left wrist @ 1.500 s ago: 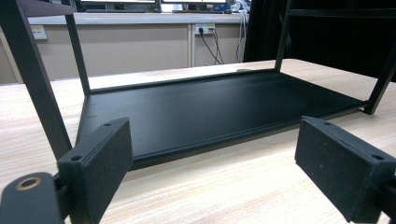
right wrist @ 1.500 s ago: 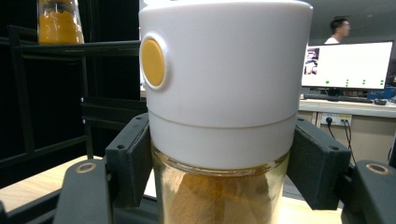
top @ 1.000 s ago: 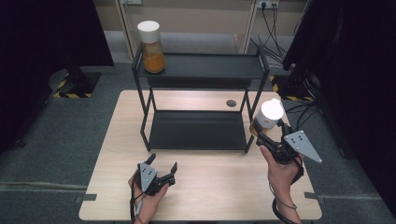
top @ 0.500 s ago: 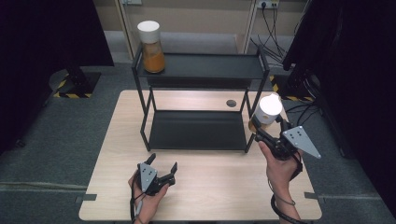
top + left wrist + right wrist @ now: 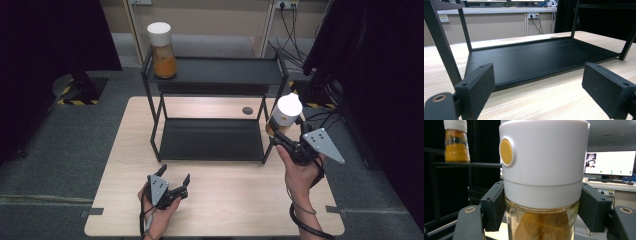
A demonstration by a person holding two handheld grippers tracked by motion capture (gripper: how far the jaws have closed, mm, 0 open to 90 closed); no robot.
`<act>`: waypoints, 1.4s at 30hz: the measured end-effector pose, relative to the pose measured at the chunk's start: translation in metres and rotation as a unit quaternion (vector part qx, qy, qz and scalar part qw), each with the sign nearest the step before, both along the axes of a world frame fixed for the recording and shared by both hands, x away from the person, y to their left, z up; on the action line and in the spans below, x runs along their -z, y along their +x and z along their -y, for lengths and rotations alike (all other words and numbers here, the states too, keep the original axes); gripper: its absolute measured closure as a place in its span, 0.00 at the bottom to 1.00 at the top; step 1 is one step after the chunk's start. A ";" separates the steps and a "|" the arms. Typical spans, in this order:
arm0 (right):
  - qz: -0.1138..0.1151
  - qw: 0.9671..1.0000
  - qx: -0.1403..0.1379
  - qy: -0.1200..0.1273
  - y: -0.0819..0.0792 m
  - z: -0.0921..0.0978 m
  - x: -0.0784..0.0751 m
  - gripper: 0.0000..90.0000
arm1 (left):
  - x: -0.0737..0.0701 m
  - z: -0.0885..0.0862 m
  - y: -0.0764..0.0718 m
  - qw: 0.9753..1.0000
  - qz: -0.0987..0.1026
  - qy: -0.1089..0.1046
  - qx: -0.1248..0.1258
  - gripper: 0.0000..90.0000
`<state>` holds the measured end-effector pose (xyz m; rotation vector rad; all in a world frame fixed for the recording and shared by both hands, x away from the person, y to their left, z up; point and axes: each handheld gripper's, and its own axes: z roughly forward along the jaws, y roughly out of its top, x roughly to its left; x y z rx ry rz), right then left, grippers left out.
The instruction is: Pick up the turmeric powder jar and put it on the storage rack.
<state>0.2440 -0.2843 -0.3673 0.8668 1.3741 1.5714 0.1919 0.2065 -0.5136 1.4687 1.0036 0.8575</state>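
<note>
One jar (image 5: 283, 116) is clamped upright below its white lid by the right gripper (image 5: 280, 138), raised beside the rack's (image 5: 215, 70) right end. A second jar (image 5: 162, 50) stands on the top shelf. The left gripper (image 5: 174, 176) is held wide, empty, near the table's (image 5: 240, 200) front edge.

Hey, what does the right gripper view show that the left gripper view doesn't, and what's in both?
Right gripper view: a clear glass jar with a white lid and a round yellow button, clamped between the right gripper jaws. A second white-lidded jar of orange powder stands on the top tier, and a lit computer monitor sits behind.

Left gripper view: the left gripper with jaws wide open and nothing between them, the light wooden table, and the rack's bare bottom tray.

Both: the black metal two-tier rack.
</note>
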 end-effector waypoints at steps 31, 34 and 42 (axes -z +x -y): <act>0.010 1.000 -0.005 0.004 0.024 -0.014 -0.040 0.34 | 0.000 0.000 0.000 1.000 -0.001 0.000 0.000 0.12; 0.008 1.000 -0.002 0.006 0.027 -0.016 -0.045 0.34 | 0.000 0.000 0.000 1.000 -0.001 0.000 0.000 0.12; 0.010 1.000 -0.003 0.005 0.033 -0.021 -0.056 0.34 | 0.000 0.000 0.000 1.000 0.000 0.000 0.000 0.12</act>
